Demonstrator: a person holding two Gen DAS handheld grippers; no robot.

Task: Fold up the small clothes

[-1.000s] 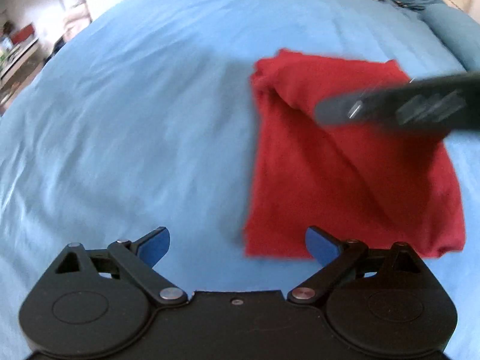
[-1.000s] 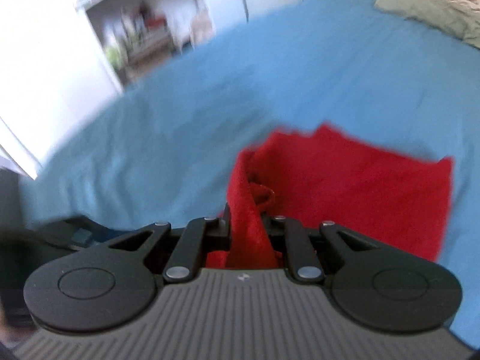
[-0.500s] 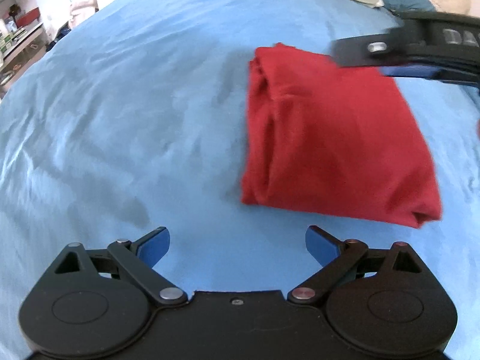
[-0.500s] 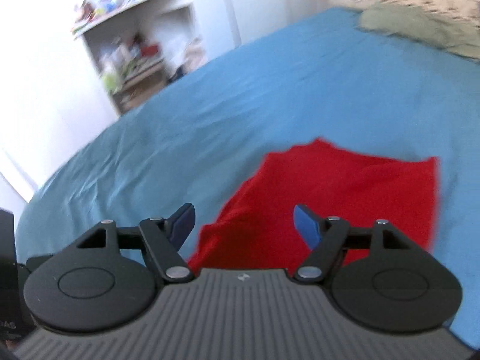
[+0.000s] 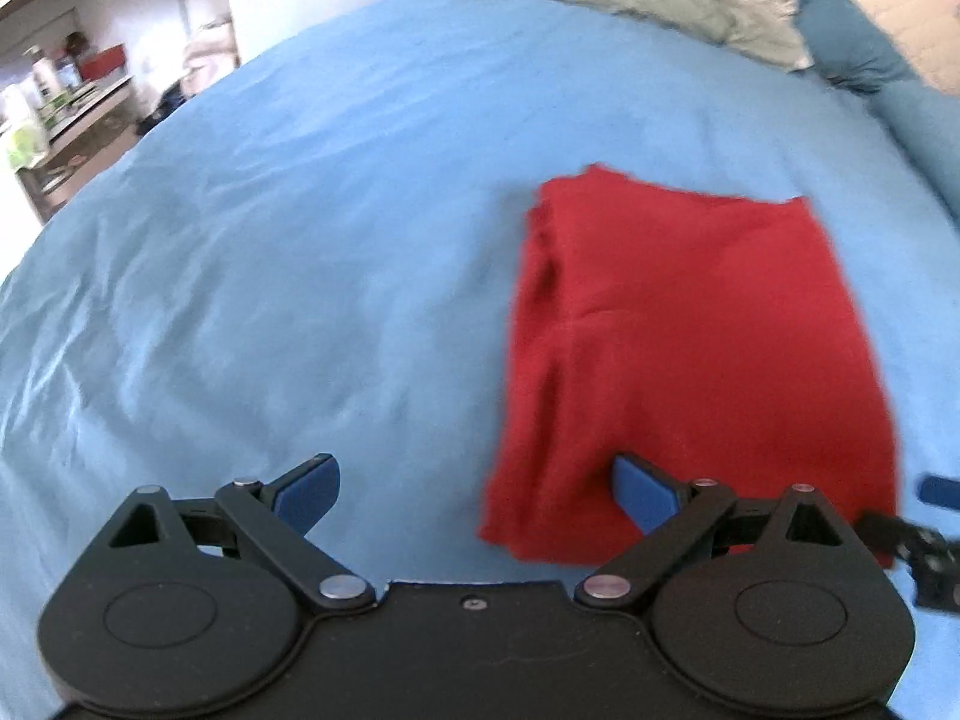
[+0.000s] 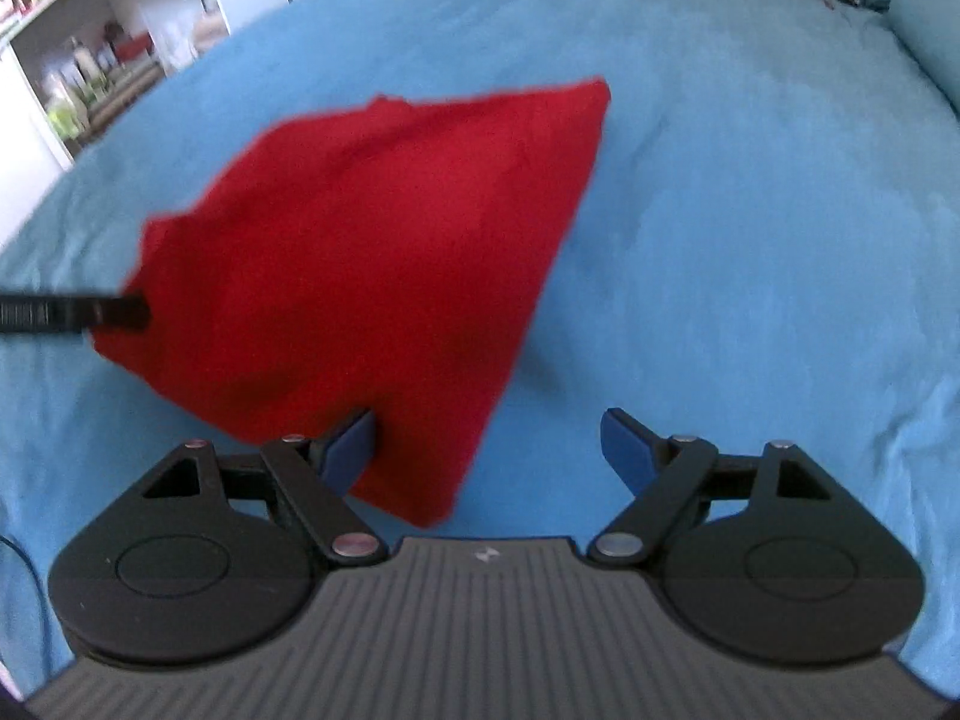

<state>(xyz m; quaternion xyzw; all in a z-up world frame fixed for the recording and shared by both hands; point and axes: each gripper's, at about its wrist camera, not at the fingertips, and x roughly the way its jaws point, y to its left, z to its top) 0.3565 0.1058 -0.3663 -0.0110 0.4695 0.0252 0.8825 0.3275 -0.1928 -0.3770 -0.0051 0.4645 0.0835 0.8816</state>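
Observation:
A folded red garment (image 5: 690, 348) lies flat on the blue bedsheet (image 5: 300, 276); it also shows in the right wrist view (image 6: 372, 252). My left gripper (image 5: 474, 492) is open at the garment's near left corner, its right finger over the cloth's edge. My right gripper (image 6: 489, 450) is open at the garment's near right corner, with the corner between its blue fingertips (image 6: 624, 450). Neither holds the cloth. A tip of the right gripper shows at the right edge of the left wrist view (image 5: 936, 489), and the left gripper's tip shows at the left of the right wrist view (image 6: 72, 312).
A grey-green blanket (image 5: 672, 6) and blue pillows (image 5: 870, 66) lie at the head of the bed. White shelves with clutter (image 6: 90, 72) stand beyond the bed's far left edge.
My right gripper let go of the garment's fold, opened, and swung round to the near right corner. The garment now lies folded flat. My left gripper moved closer to its near left corner.

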